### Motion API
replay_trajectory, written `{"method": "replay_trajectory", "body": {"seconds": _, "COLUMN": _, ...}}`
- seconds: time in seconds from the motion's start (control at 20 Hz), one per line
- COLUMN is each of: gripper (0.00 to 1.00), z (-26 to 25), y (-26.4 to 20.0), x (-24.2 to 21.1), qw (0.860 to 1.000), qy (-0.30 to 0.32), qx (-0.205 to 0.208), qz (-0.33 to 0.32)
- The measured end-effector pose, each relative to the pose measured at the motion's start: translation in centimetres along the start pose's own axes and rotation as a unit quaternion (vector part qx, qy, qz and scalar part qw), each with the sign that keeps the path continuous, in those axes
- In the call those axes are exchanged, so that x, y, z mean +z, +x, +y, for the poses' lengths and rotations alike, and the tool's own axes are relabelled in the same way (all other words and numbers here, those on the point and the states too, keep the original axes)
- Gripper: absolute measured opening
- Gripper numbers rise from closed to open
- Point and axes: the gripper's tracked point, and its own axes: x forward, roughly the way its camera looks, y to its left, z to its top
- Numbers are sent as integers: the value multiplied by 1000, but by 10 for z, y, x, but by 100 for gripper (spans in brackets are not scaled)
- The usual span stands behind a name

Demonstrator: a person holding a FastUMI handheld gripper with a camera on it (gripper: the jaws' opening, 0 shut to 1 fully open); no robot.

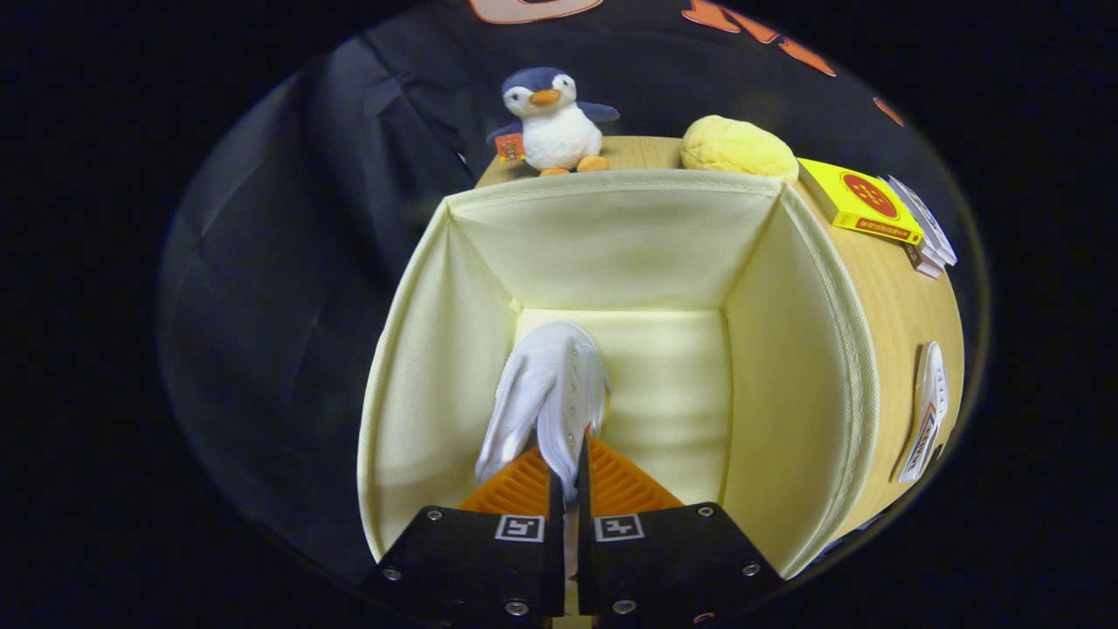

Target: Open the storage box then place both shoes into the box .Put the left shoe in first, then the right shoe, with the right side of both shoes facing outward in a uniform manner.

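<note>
**First shoe held low inside the open box**

The gripper (566, 476) has its fingers drawn almost together, pinching a thin edge of the white shoe (548, 393), which hangs straight ahead of the fingertips. The shoe's long axis runs away from the gripper, down toward the floor of the pale yellow storage box (812, 349), and its far end appears to be near or on the bottom, close to the left wall; contact cannot be confirmed. The box stands open, its fabric walls upright around the shoe. To the right, outside the box wall, the second shoe (928, 411) lies on the wooden table (891, 297), well apart from the gripper. Beyond the box sit a plush penguin (552, 122), a yellow soft toy (736, 147) and a yellow packet (858, 203). Judging by this, release is the likely next step, and it turns on the shoe settling lengthwise along that left side, leaving room beside it.
</note>
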Motion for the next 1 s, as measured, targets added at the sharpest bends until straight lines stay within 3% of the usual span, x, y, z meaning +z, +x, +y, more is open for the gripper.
{"method": "replay_trajectory", "body": {"seconds": 0.1, "gripper": 14, "z": 3, "y": -13, "x": 2, "qw": 999, "qy": 9, "qx": 32, "qz": -6}}
{"method": "replay_trajectory", "body": {"seconds": 0.15, "gripper": 26, "z": 2, "y": -21, "x": 7, "qw": 999, "qy": 11, "qx": 45, "qz": -19}}
{"method": "replay_trajectory", "body": {"seconds": 0.3, "gripper": 40, "z": -12, "y": -42, "x": 10, "qw": 997, "qy": 2, "qx": 60, "qz": -38}}
{"method": "replay_trajectory", "body": {"seconds": 0.45, "gripper": 60, "z": -35, "y": -64, "x": 18, "qw": 995, "qy": -8, "qx": 67, "qz": -69}}
{"method": "replay_trajectory", "body": {"seconds": 0.65, "gripper": 71, "z": -78, "y": -103, "x": 32, "qw": 988, "qy": -36, "qx": 79, "qz": -130}}
{"method": "replay_trajectory", "body": {"seconds": 1.0, "gripper": 83, "z": -208, "y": -157, "x": 33, "qw": 976, "qy": -56, "qx": 18, "qz": -209}}
